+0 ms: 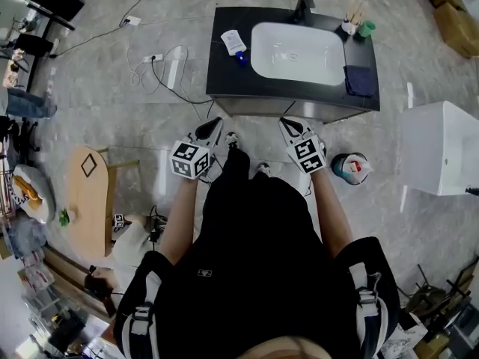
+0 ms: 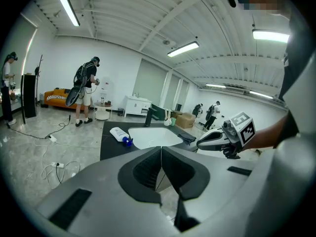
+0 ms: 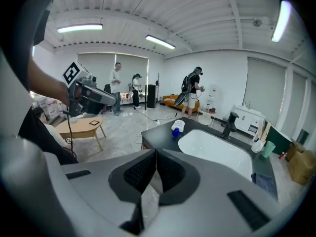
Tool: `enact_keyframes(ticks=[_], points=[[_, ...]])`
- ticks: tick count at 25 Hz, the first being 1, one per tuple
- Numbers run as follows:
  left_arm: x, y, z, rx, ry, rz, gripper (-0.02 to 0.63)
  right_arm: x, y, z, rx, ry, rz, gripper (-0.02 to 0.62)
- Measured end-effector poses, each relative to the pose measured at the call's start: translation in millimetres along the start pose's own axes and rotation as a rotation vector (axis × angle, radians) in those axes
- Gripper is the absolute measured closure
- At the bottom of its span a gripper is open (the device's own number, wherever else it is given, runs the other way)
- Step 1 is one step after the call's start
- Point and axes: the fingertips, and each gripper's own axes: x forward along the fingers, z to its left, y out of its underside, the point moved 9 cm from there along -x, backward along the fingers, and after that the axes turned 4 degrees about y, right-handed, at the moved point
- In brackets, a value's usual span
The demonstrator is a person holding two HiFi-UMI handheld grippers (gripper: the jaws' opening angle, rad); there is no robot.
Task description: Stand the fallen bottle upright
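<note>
White plastic with a blue cap, the bottle [image 1: 234,44] lies on its side on the dark counter [image 1: 224,84], just left of the basin [image 1: 299,62], with its cap toward the near edge. The left tongs [image 1: 212,129] and right tongs [image 1: 291,126] hover short of that edge, each with its pads pressed together and nothing between them. The left pair looks handier. Spread it first and come in across the bottle's body rather than the cap. Then swing the cap up and set the base on the bare strip left of the basin. The faucet [image 1: 303,6] behind the basin, and the cups [image 1: 355,27] and a dark cloth [image 1: 361,81] to its right, are out of the way. Nothing blocks the approach.
</note>
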Motion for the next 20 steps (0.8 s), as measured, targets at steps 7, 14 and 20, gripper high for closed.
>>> enact_keyframes(ticks=[7,14,20], points=[[0,1,10,-0.009,0.002,0.008,0.591,9,-6,1,0.003,-0.003,-0.003,0.532],[4,-1,26,-0.029,0.013,0.013,0.591,24,-13,0,0.014,-0.002,0.018,0.532],[20,-9,48,-0.041,0.051,0.02,0.591,45,-26,-9,0.017,0.009,0.039,0.532]])
